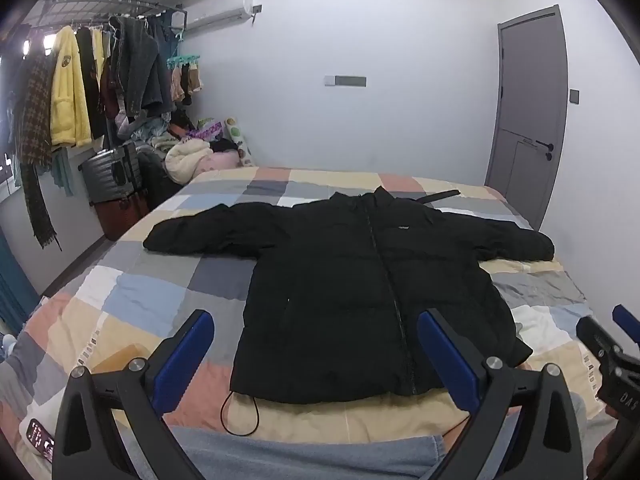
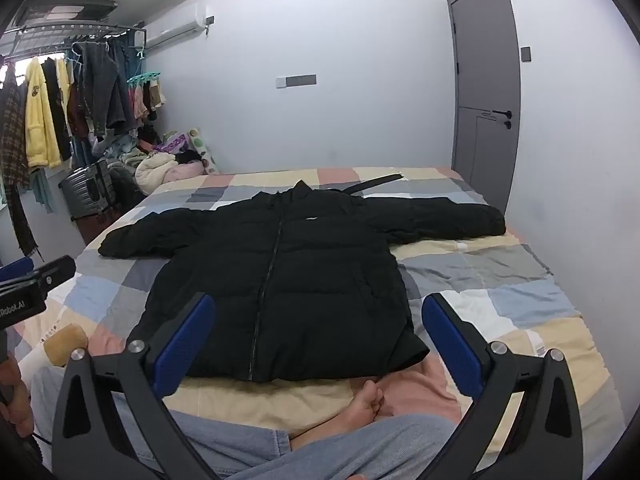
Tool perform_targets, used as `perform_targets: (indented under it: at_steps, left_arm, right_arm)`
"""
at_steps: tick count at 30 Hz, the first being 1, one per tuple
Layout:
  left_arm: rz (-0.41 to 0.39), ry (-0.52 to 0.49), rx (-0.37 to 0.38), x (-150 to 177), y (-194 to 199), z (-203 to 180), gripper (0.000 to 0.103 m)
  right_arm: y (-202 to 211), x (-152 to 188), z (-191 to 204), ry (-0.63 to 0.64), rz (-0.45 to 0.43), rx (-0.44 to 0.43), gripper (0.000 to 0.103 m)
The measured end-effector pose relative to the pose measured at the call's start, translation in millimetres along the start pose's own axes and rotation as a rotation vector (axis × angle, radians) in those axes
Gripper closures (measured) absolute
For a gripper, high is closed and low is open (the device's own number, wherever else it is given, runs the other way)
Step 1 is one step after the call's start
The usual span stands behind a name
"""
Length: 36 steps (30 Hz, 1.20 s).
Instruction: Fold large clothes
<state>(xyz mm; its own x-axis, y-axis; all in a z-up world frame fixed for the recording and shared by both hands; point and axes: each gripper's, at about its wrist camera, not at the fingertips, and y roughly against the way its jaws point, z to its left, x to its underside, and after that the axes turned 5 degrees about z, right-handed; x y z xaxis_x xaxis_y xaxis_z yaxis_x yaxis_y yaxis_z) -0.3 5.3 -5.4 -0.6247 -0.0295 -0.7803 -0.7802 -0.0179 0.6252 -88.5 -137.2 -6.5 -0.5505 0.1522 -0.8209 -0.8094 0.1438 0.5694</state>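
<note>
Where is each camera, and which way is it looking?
Left wrist: sits on the left tongs, looks across the bed at the jacket; open tongs, the right tongs and a jeans leg show.
Right wrist: sits on the right tongs, same way; open tongs, left tongs, jeans, a bare foot show.
Both share the jacket, bed, door.

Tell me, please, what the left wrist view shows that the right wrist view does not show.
Only the left wrist view shows the drawcord loop at the jacket's hem and a dark device on the bed. Only the right wrist view shows the person's bare foot. Both share the black jacket spread flat on the checked bedspread, the closed door, and open, empty jaws on the left gripper and right gripper.
</note>
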Motion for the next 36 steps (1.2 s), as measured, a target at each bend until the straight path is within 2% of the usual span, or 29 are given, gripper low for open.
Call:
perform_targets:
  at_steps: [36]
  left_arm:
    - [0.023, -0.009, -0.017, -1, 6, -7, 0.0]
  right_arm:
    - [-3, 0, 0, -0.012, 0.025, 0.021, 0.0]
